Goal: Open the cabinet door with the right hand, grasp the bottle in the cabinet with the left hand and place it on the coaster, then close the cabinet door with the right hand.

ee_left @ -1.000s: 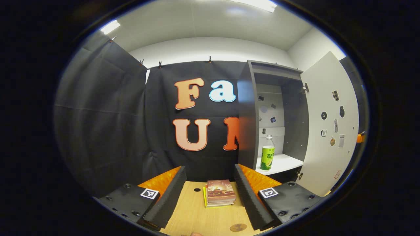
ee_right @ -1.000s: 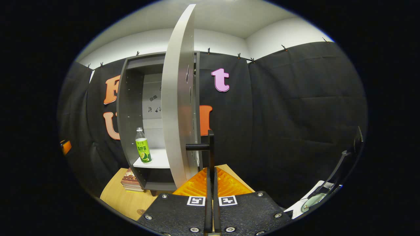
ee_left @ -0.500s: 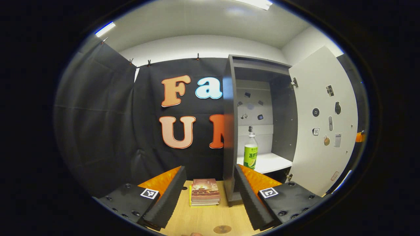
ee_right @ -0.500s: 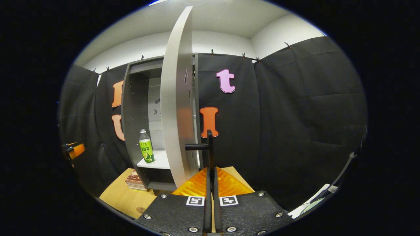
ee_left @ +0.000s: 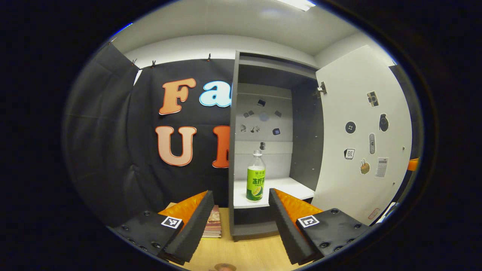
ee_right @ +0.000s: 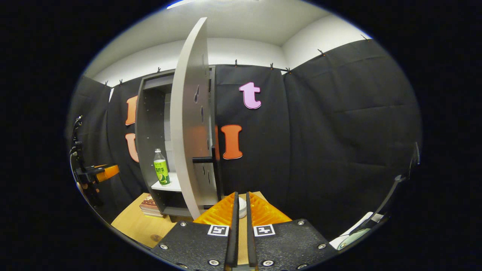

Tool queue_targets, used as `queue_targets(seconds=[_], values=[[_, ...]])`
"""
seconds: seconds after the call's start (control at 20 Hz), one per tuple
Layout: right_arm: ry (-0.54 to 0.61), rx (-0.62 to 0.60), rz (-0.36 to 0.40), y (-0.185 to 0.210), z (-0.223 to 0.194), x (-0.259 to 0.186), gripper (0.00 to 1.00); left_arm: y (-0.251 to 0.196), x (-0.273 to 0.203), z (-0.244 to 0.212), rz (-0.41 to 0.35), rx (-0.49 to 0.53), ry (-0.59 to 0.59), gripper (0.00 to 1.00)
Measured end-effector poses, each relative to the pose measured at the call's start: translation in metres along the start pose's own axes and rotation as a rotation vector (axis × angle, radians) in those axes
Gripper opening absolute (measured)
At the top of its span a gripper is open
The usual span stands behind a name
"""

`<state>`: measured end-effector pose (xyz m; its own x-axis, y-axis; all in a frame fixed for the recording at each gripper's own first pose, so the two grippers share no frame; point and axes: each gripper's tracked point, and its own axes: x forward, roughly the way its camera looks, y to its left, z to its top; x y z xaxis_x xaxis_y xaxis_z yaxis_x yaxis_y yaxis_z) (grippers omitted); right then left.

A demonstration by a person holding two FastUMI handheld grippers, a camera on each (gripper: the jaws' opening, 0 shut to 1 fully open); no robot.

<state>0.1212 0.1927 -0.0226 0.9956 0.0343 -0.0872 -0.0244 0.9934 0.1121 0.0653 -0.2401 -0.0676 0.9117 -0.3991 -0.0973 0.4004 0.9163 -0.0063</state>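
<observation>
The grey cabinet (ee_left: 235, 124) stands open, and its white door (ee_left: 361, 143) is swung out to the right. A clear bottle with a green label (ee_left: 256, 176) stands upright on the white shelf (ee_left: 290, 188). My left gripper (ee_left: 239, 205) is open, short of the shelf and level with the bottle's base. In the right gripper view the door (ee_right: 186, 124) is edge-on, with its black handle (ee_right: 205, 159) clear of my right gripper (ee_right: 241, 195). That gripper's fingers stand a narrow slit apart with nothing between them. A small round brown disc (ee_right: 154, 238), perhaps the coaster, lies on the table.
A stack of books (ee_left: 212, 226) lies on the wooden table (ee_left: 256, 252) left of the cabinet's foot. A small white round object (ee_right: 243, 207) sits on the table beyond my right fingertips. A hand holds the left gripper (ee_right: 101, 173) at the far left.
My right gripper has let go of the door handle and drawn back from it. My left gripper has swung right, so the bottle now stands between its fingers' line of sight.
</observation>
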Motion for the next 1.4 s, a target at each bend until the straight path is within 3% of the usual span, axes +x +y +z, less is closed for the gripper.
queue_targets(seconds=[0.1, 0.25, 0.55, 0.6, 0.7, 1.4], values=[[0.008, 0.003, -0.038, -0.008, -0.002, -0.003, 0.1, -0.02, 0.025, -0.003, -0.026, -0.016, 0.007, 0.94], [0.009, 0.018, -0.075, -0.017, -0.001, -0.005, 0.11, -0.041, 0.058, -0.013, -0.048, -0.026, 0.018, 0.96], [0.0, 0.023, -0.164, -0.035, -0.001, -0.005, 0.22, -0.049, 0.132, -0.019, -0.035, -0.001, 0.009, 0.96], [0.003, 0.028, -0.167, -0.036, -0.002, -0.005, 0.18, -0.047, 0.143, -0.02, -0.029, 0.015, 0.008, 0.96], [0.007, 0.032, -0.175, -0.036, -0.004, -0.005, 0.25, -0.042, 0.163, -0.021, -0.008, 0.035, 0.007, 0.96], [0.059, 0.055, -0.216, -0.042, -0.012, -0.001, 0.25, -0.027, 0.256, -0.04, 0.04, 0.057, 0.083, 0.96]])
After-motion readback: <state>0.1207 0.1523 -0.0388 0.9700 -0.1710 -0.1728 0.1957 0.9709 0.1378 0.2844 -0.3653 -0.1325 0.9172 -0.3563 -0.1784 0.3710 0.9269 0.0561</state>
